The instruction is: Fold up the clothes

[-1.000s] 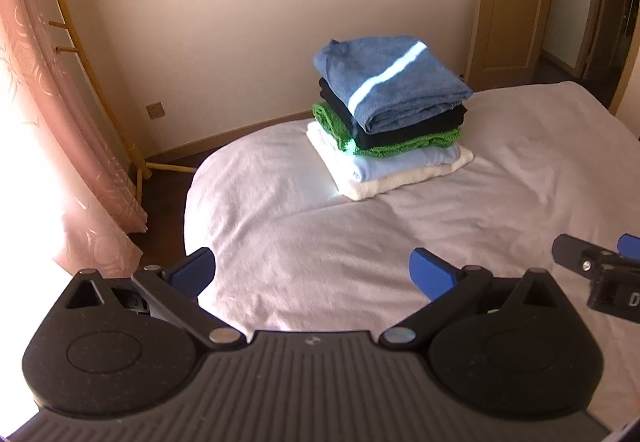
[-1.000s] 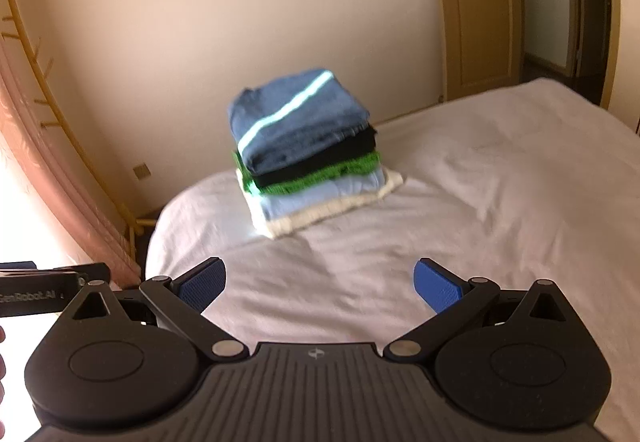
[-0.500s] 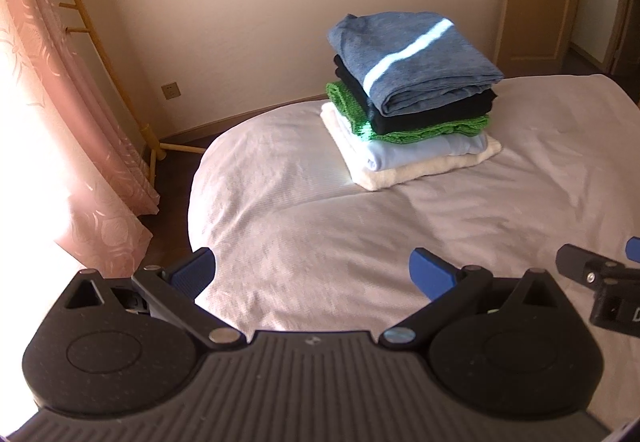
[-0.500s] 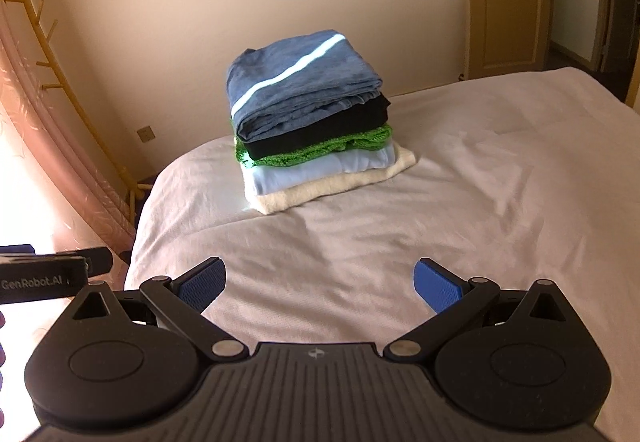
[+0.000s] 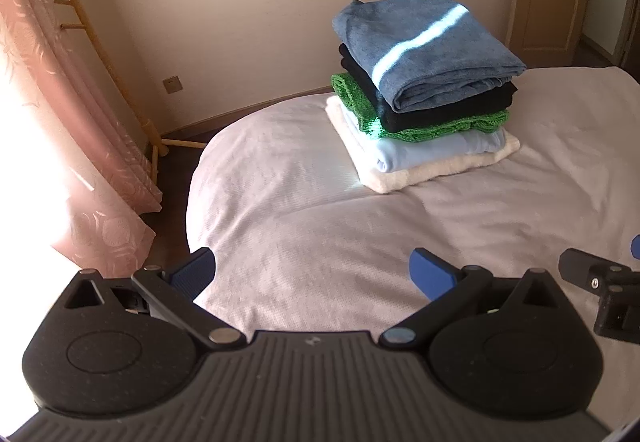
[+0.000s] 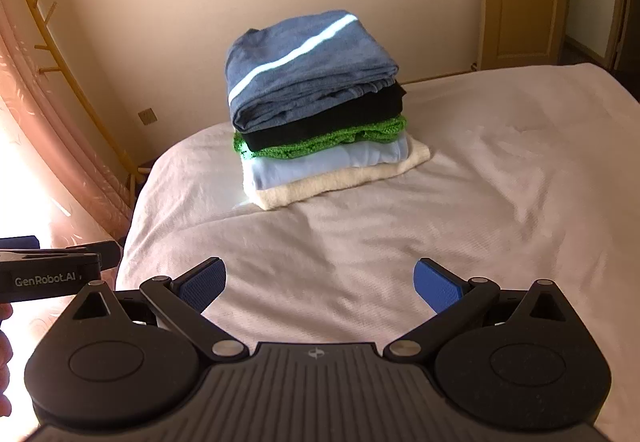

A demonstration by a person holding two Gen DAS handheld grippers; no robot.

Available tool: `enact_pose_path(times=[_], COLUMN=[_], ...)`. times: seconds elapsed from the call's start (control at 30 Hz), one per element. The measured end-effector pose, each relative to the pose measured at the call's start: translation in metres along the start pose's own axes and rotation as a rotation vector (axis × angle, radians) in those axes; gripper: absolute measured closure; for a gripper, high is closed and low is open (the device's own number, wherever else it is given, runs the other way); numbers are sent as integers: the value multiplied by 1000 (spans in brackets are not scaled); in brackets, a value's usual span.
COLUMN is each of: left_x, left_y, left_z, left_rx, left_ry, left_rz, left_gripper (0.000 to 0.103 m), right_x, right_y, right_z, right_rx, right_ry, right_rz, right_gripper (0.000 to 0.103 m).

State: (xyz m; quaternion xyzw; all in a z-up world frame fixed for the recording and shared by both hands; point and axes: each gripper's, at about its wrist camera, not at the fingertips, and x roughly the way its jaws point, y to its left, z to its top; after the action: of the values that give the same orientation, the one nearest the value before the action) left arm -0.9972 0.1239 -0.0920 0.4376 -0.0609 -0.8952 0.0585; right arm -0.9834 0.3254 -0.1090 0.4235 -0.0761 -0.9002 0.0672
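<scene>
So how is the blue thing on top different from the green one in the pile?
The blue folded garment lies on top of the stack; the green knitted garment sits third down, under a black one. The blue one looks smooth and shows most of its surface; the green one is open-knit, and only its edge peeks out. Both are folded flat on the bed.

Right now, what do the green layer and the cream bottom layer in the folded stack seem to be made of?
The green layer looks like an open knit, probably yarn: its edge is bumpy with visible loops. The cream bottom layer looks like fleece or terry, matte and fuzzy along its thick edge; the fibre itself cannot be told.
</scene>
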Motion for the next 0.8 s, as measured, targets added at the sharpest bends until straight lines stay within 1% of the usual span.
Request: enact_pose_path(times=[0.23,0.53,0.8], left_x=[26,45,53], left_y=[-5,-9,-11], left_z=[9,22,30], left_rx=[-15,-19,-15], left_ry=[34,36,33], left_rz=[-2,-12,-18], left_gripper=[1,1,1], right_x=[19,37,46], right_y=[-3,-9,-12], right_z=[6,14,22], right_rx=[0,1,12], right_ry=[31,55,53], right_rz=[-4,-16,-21], right_gripper=[0,0,0])
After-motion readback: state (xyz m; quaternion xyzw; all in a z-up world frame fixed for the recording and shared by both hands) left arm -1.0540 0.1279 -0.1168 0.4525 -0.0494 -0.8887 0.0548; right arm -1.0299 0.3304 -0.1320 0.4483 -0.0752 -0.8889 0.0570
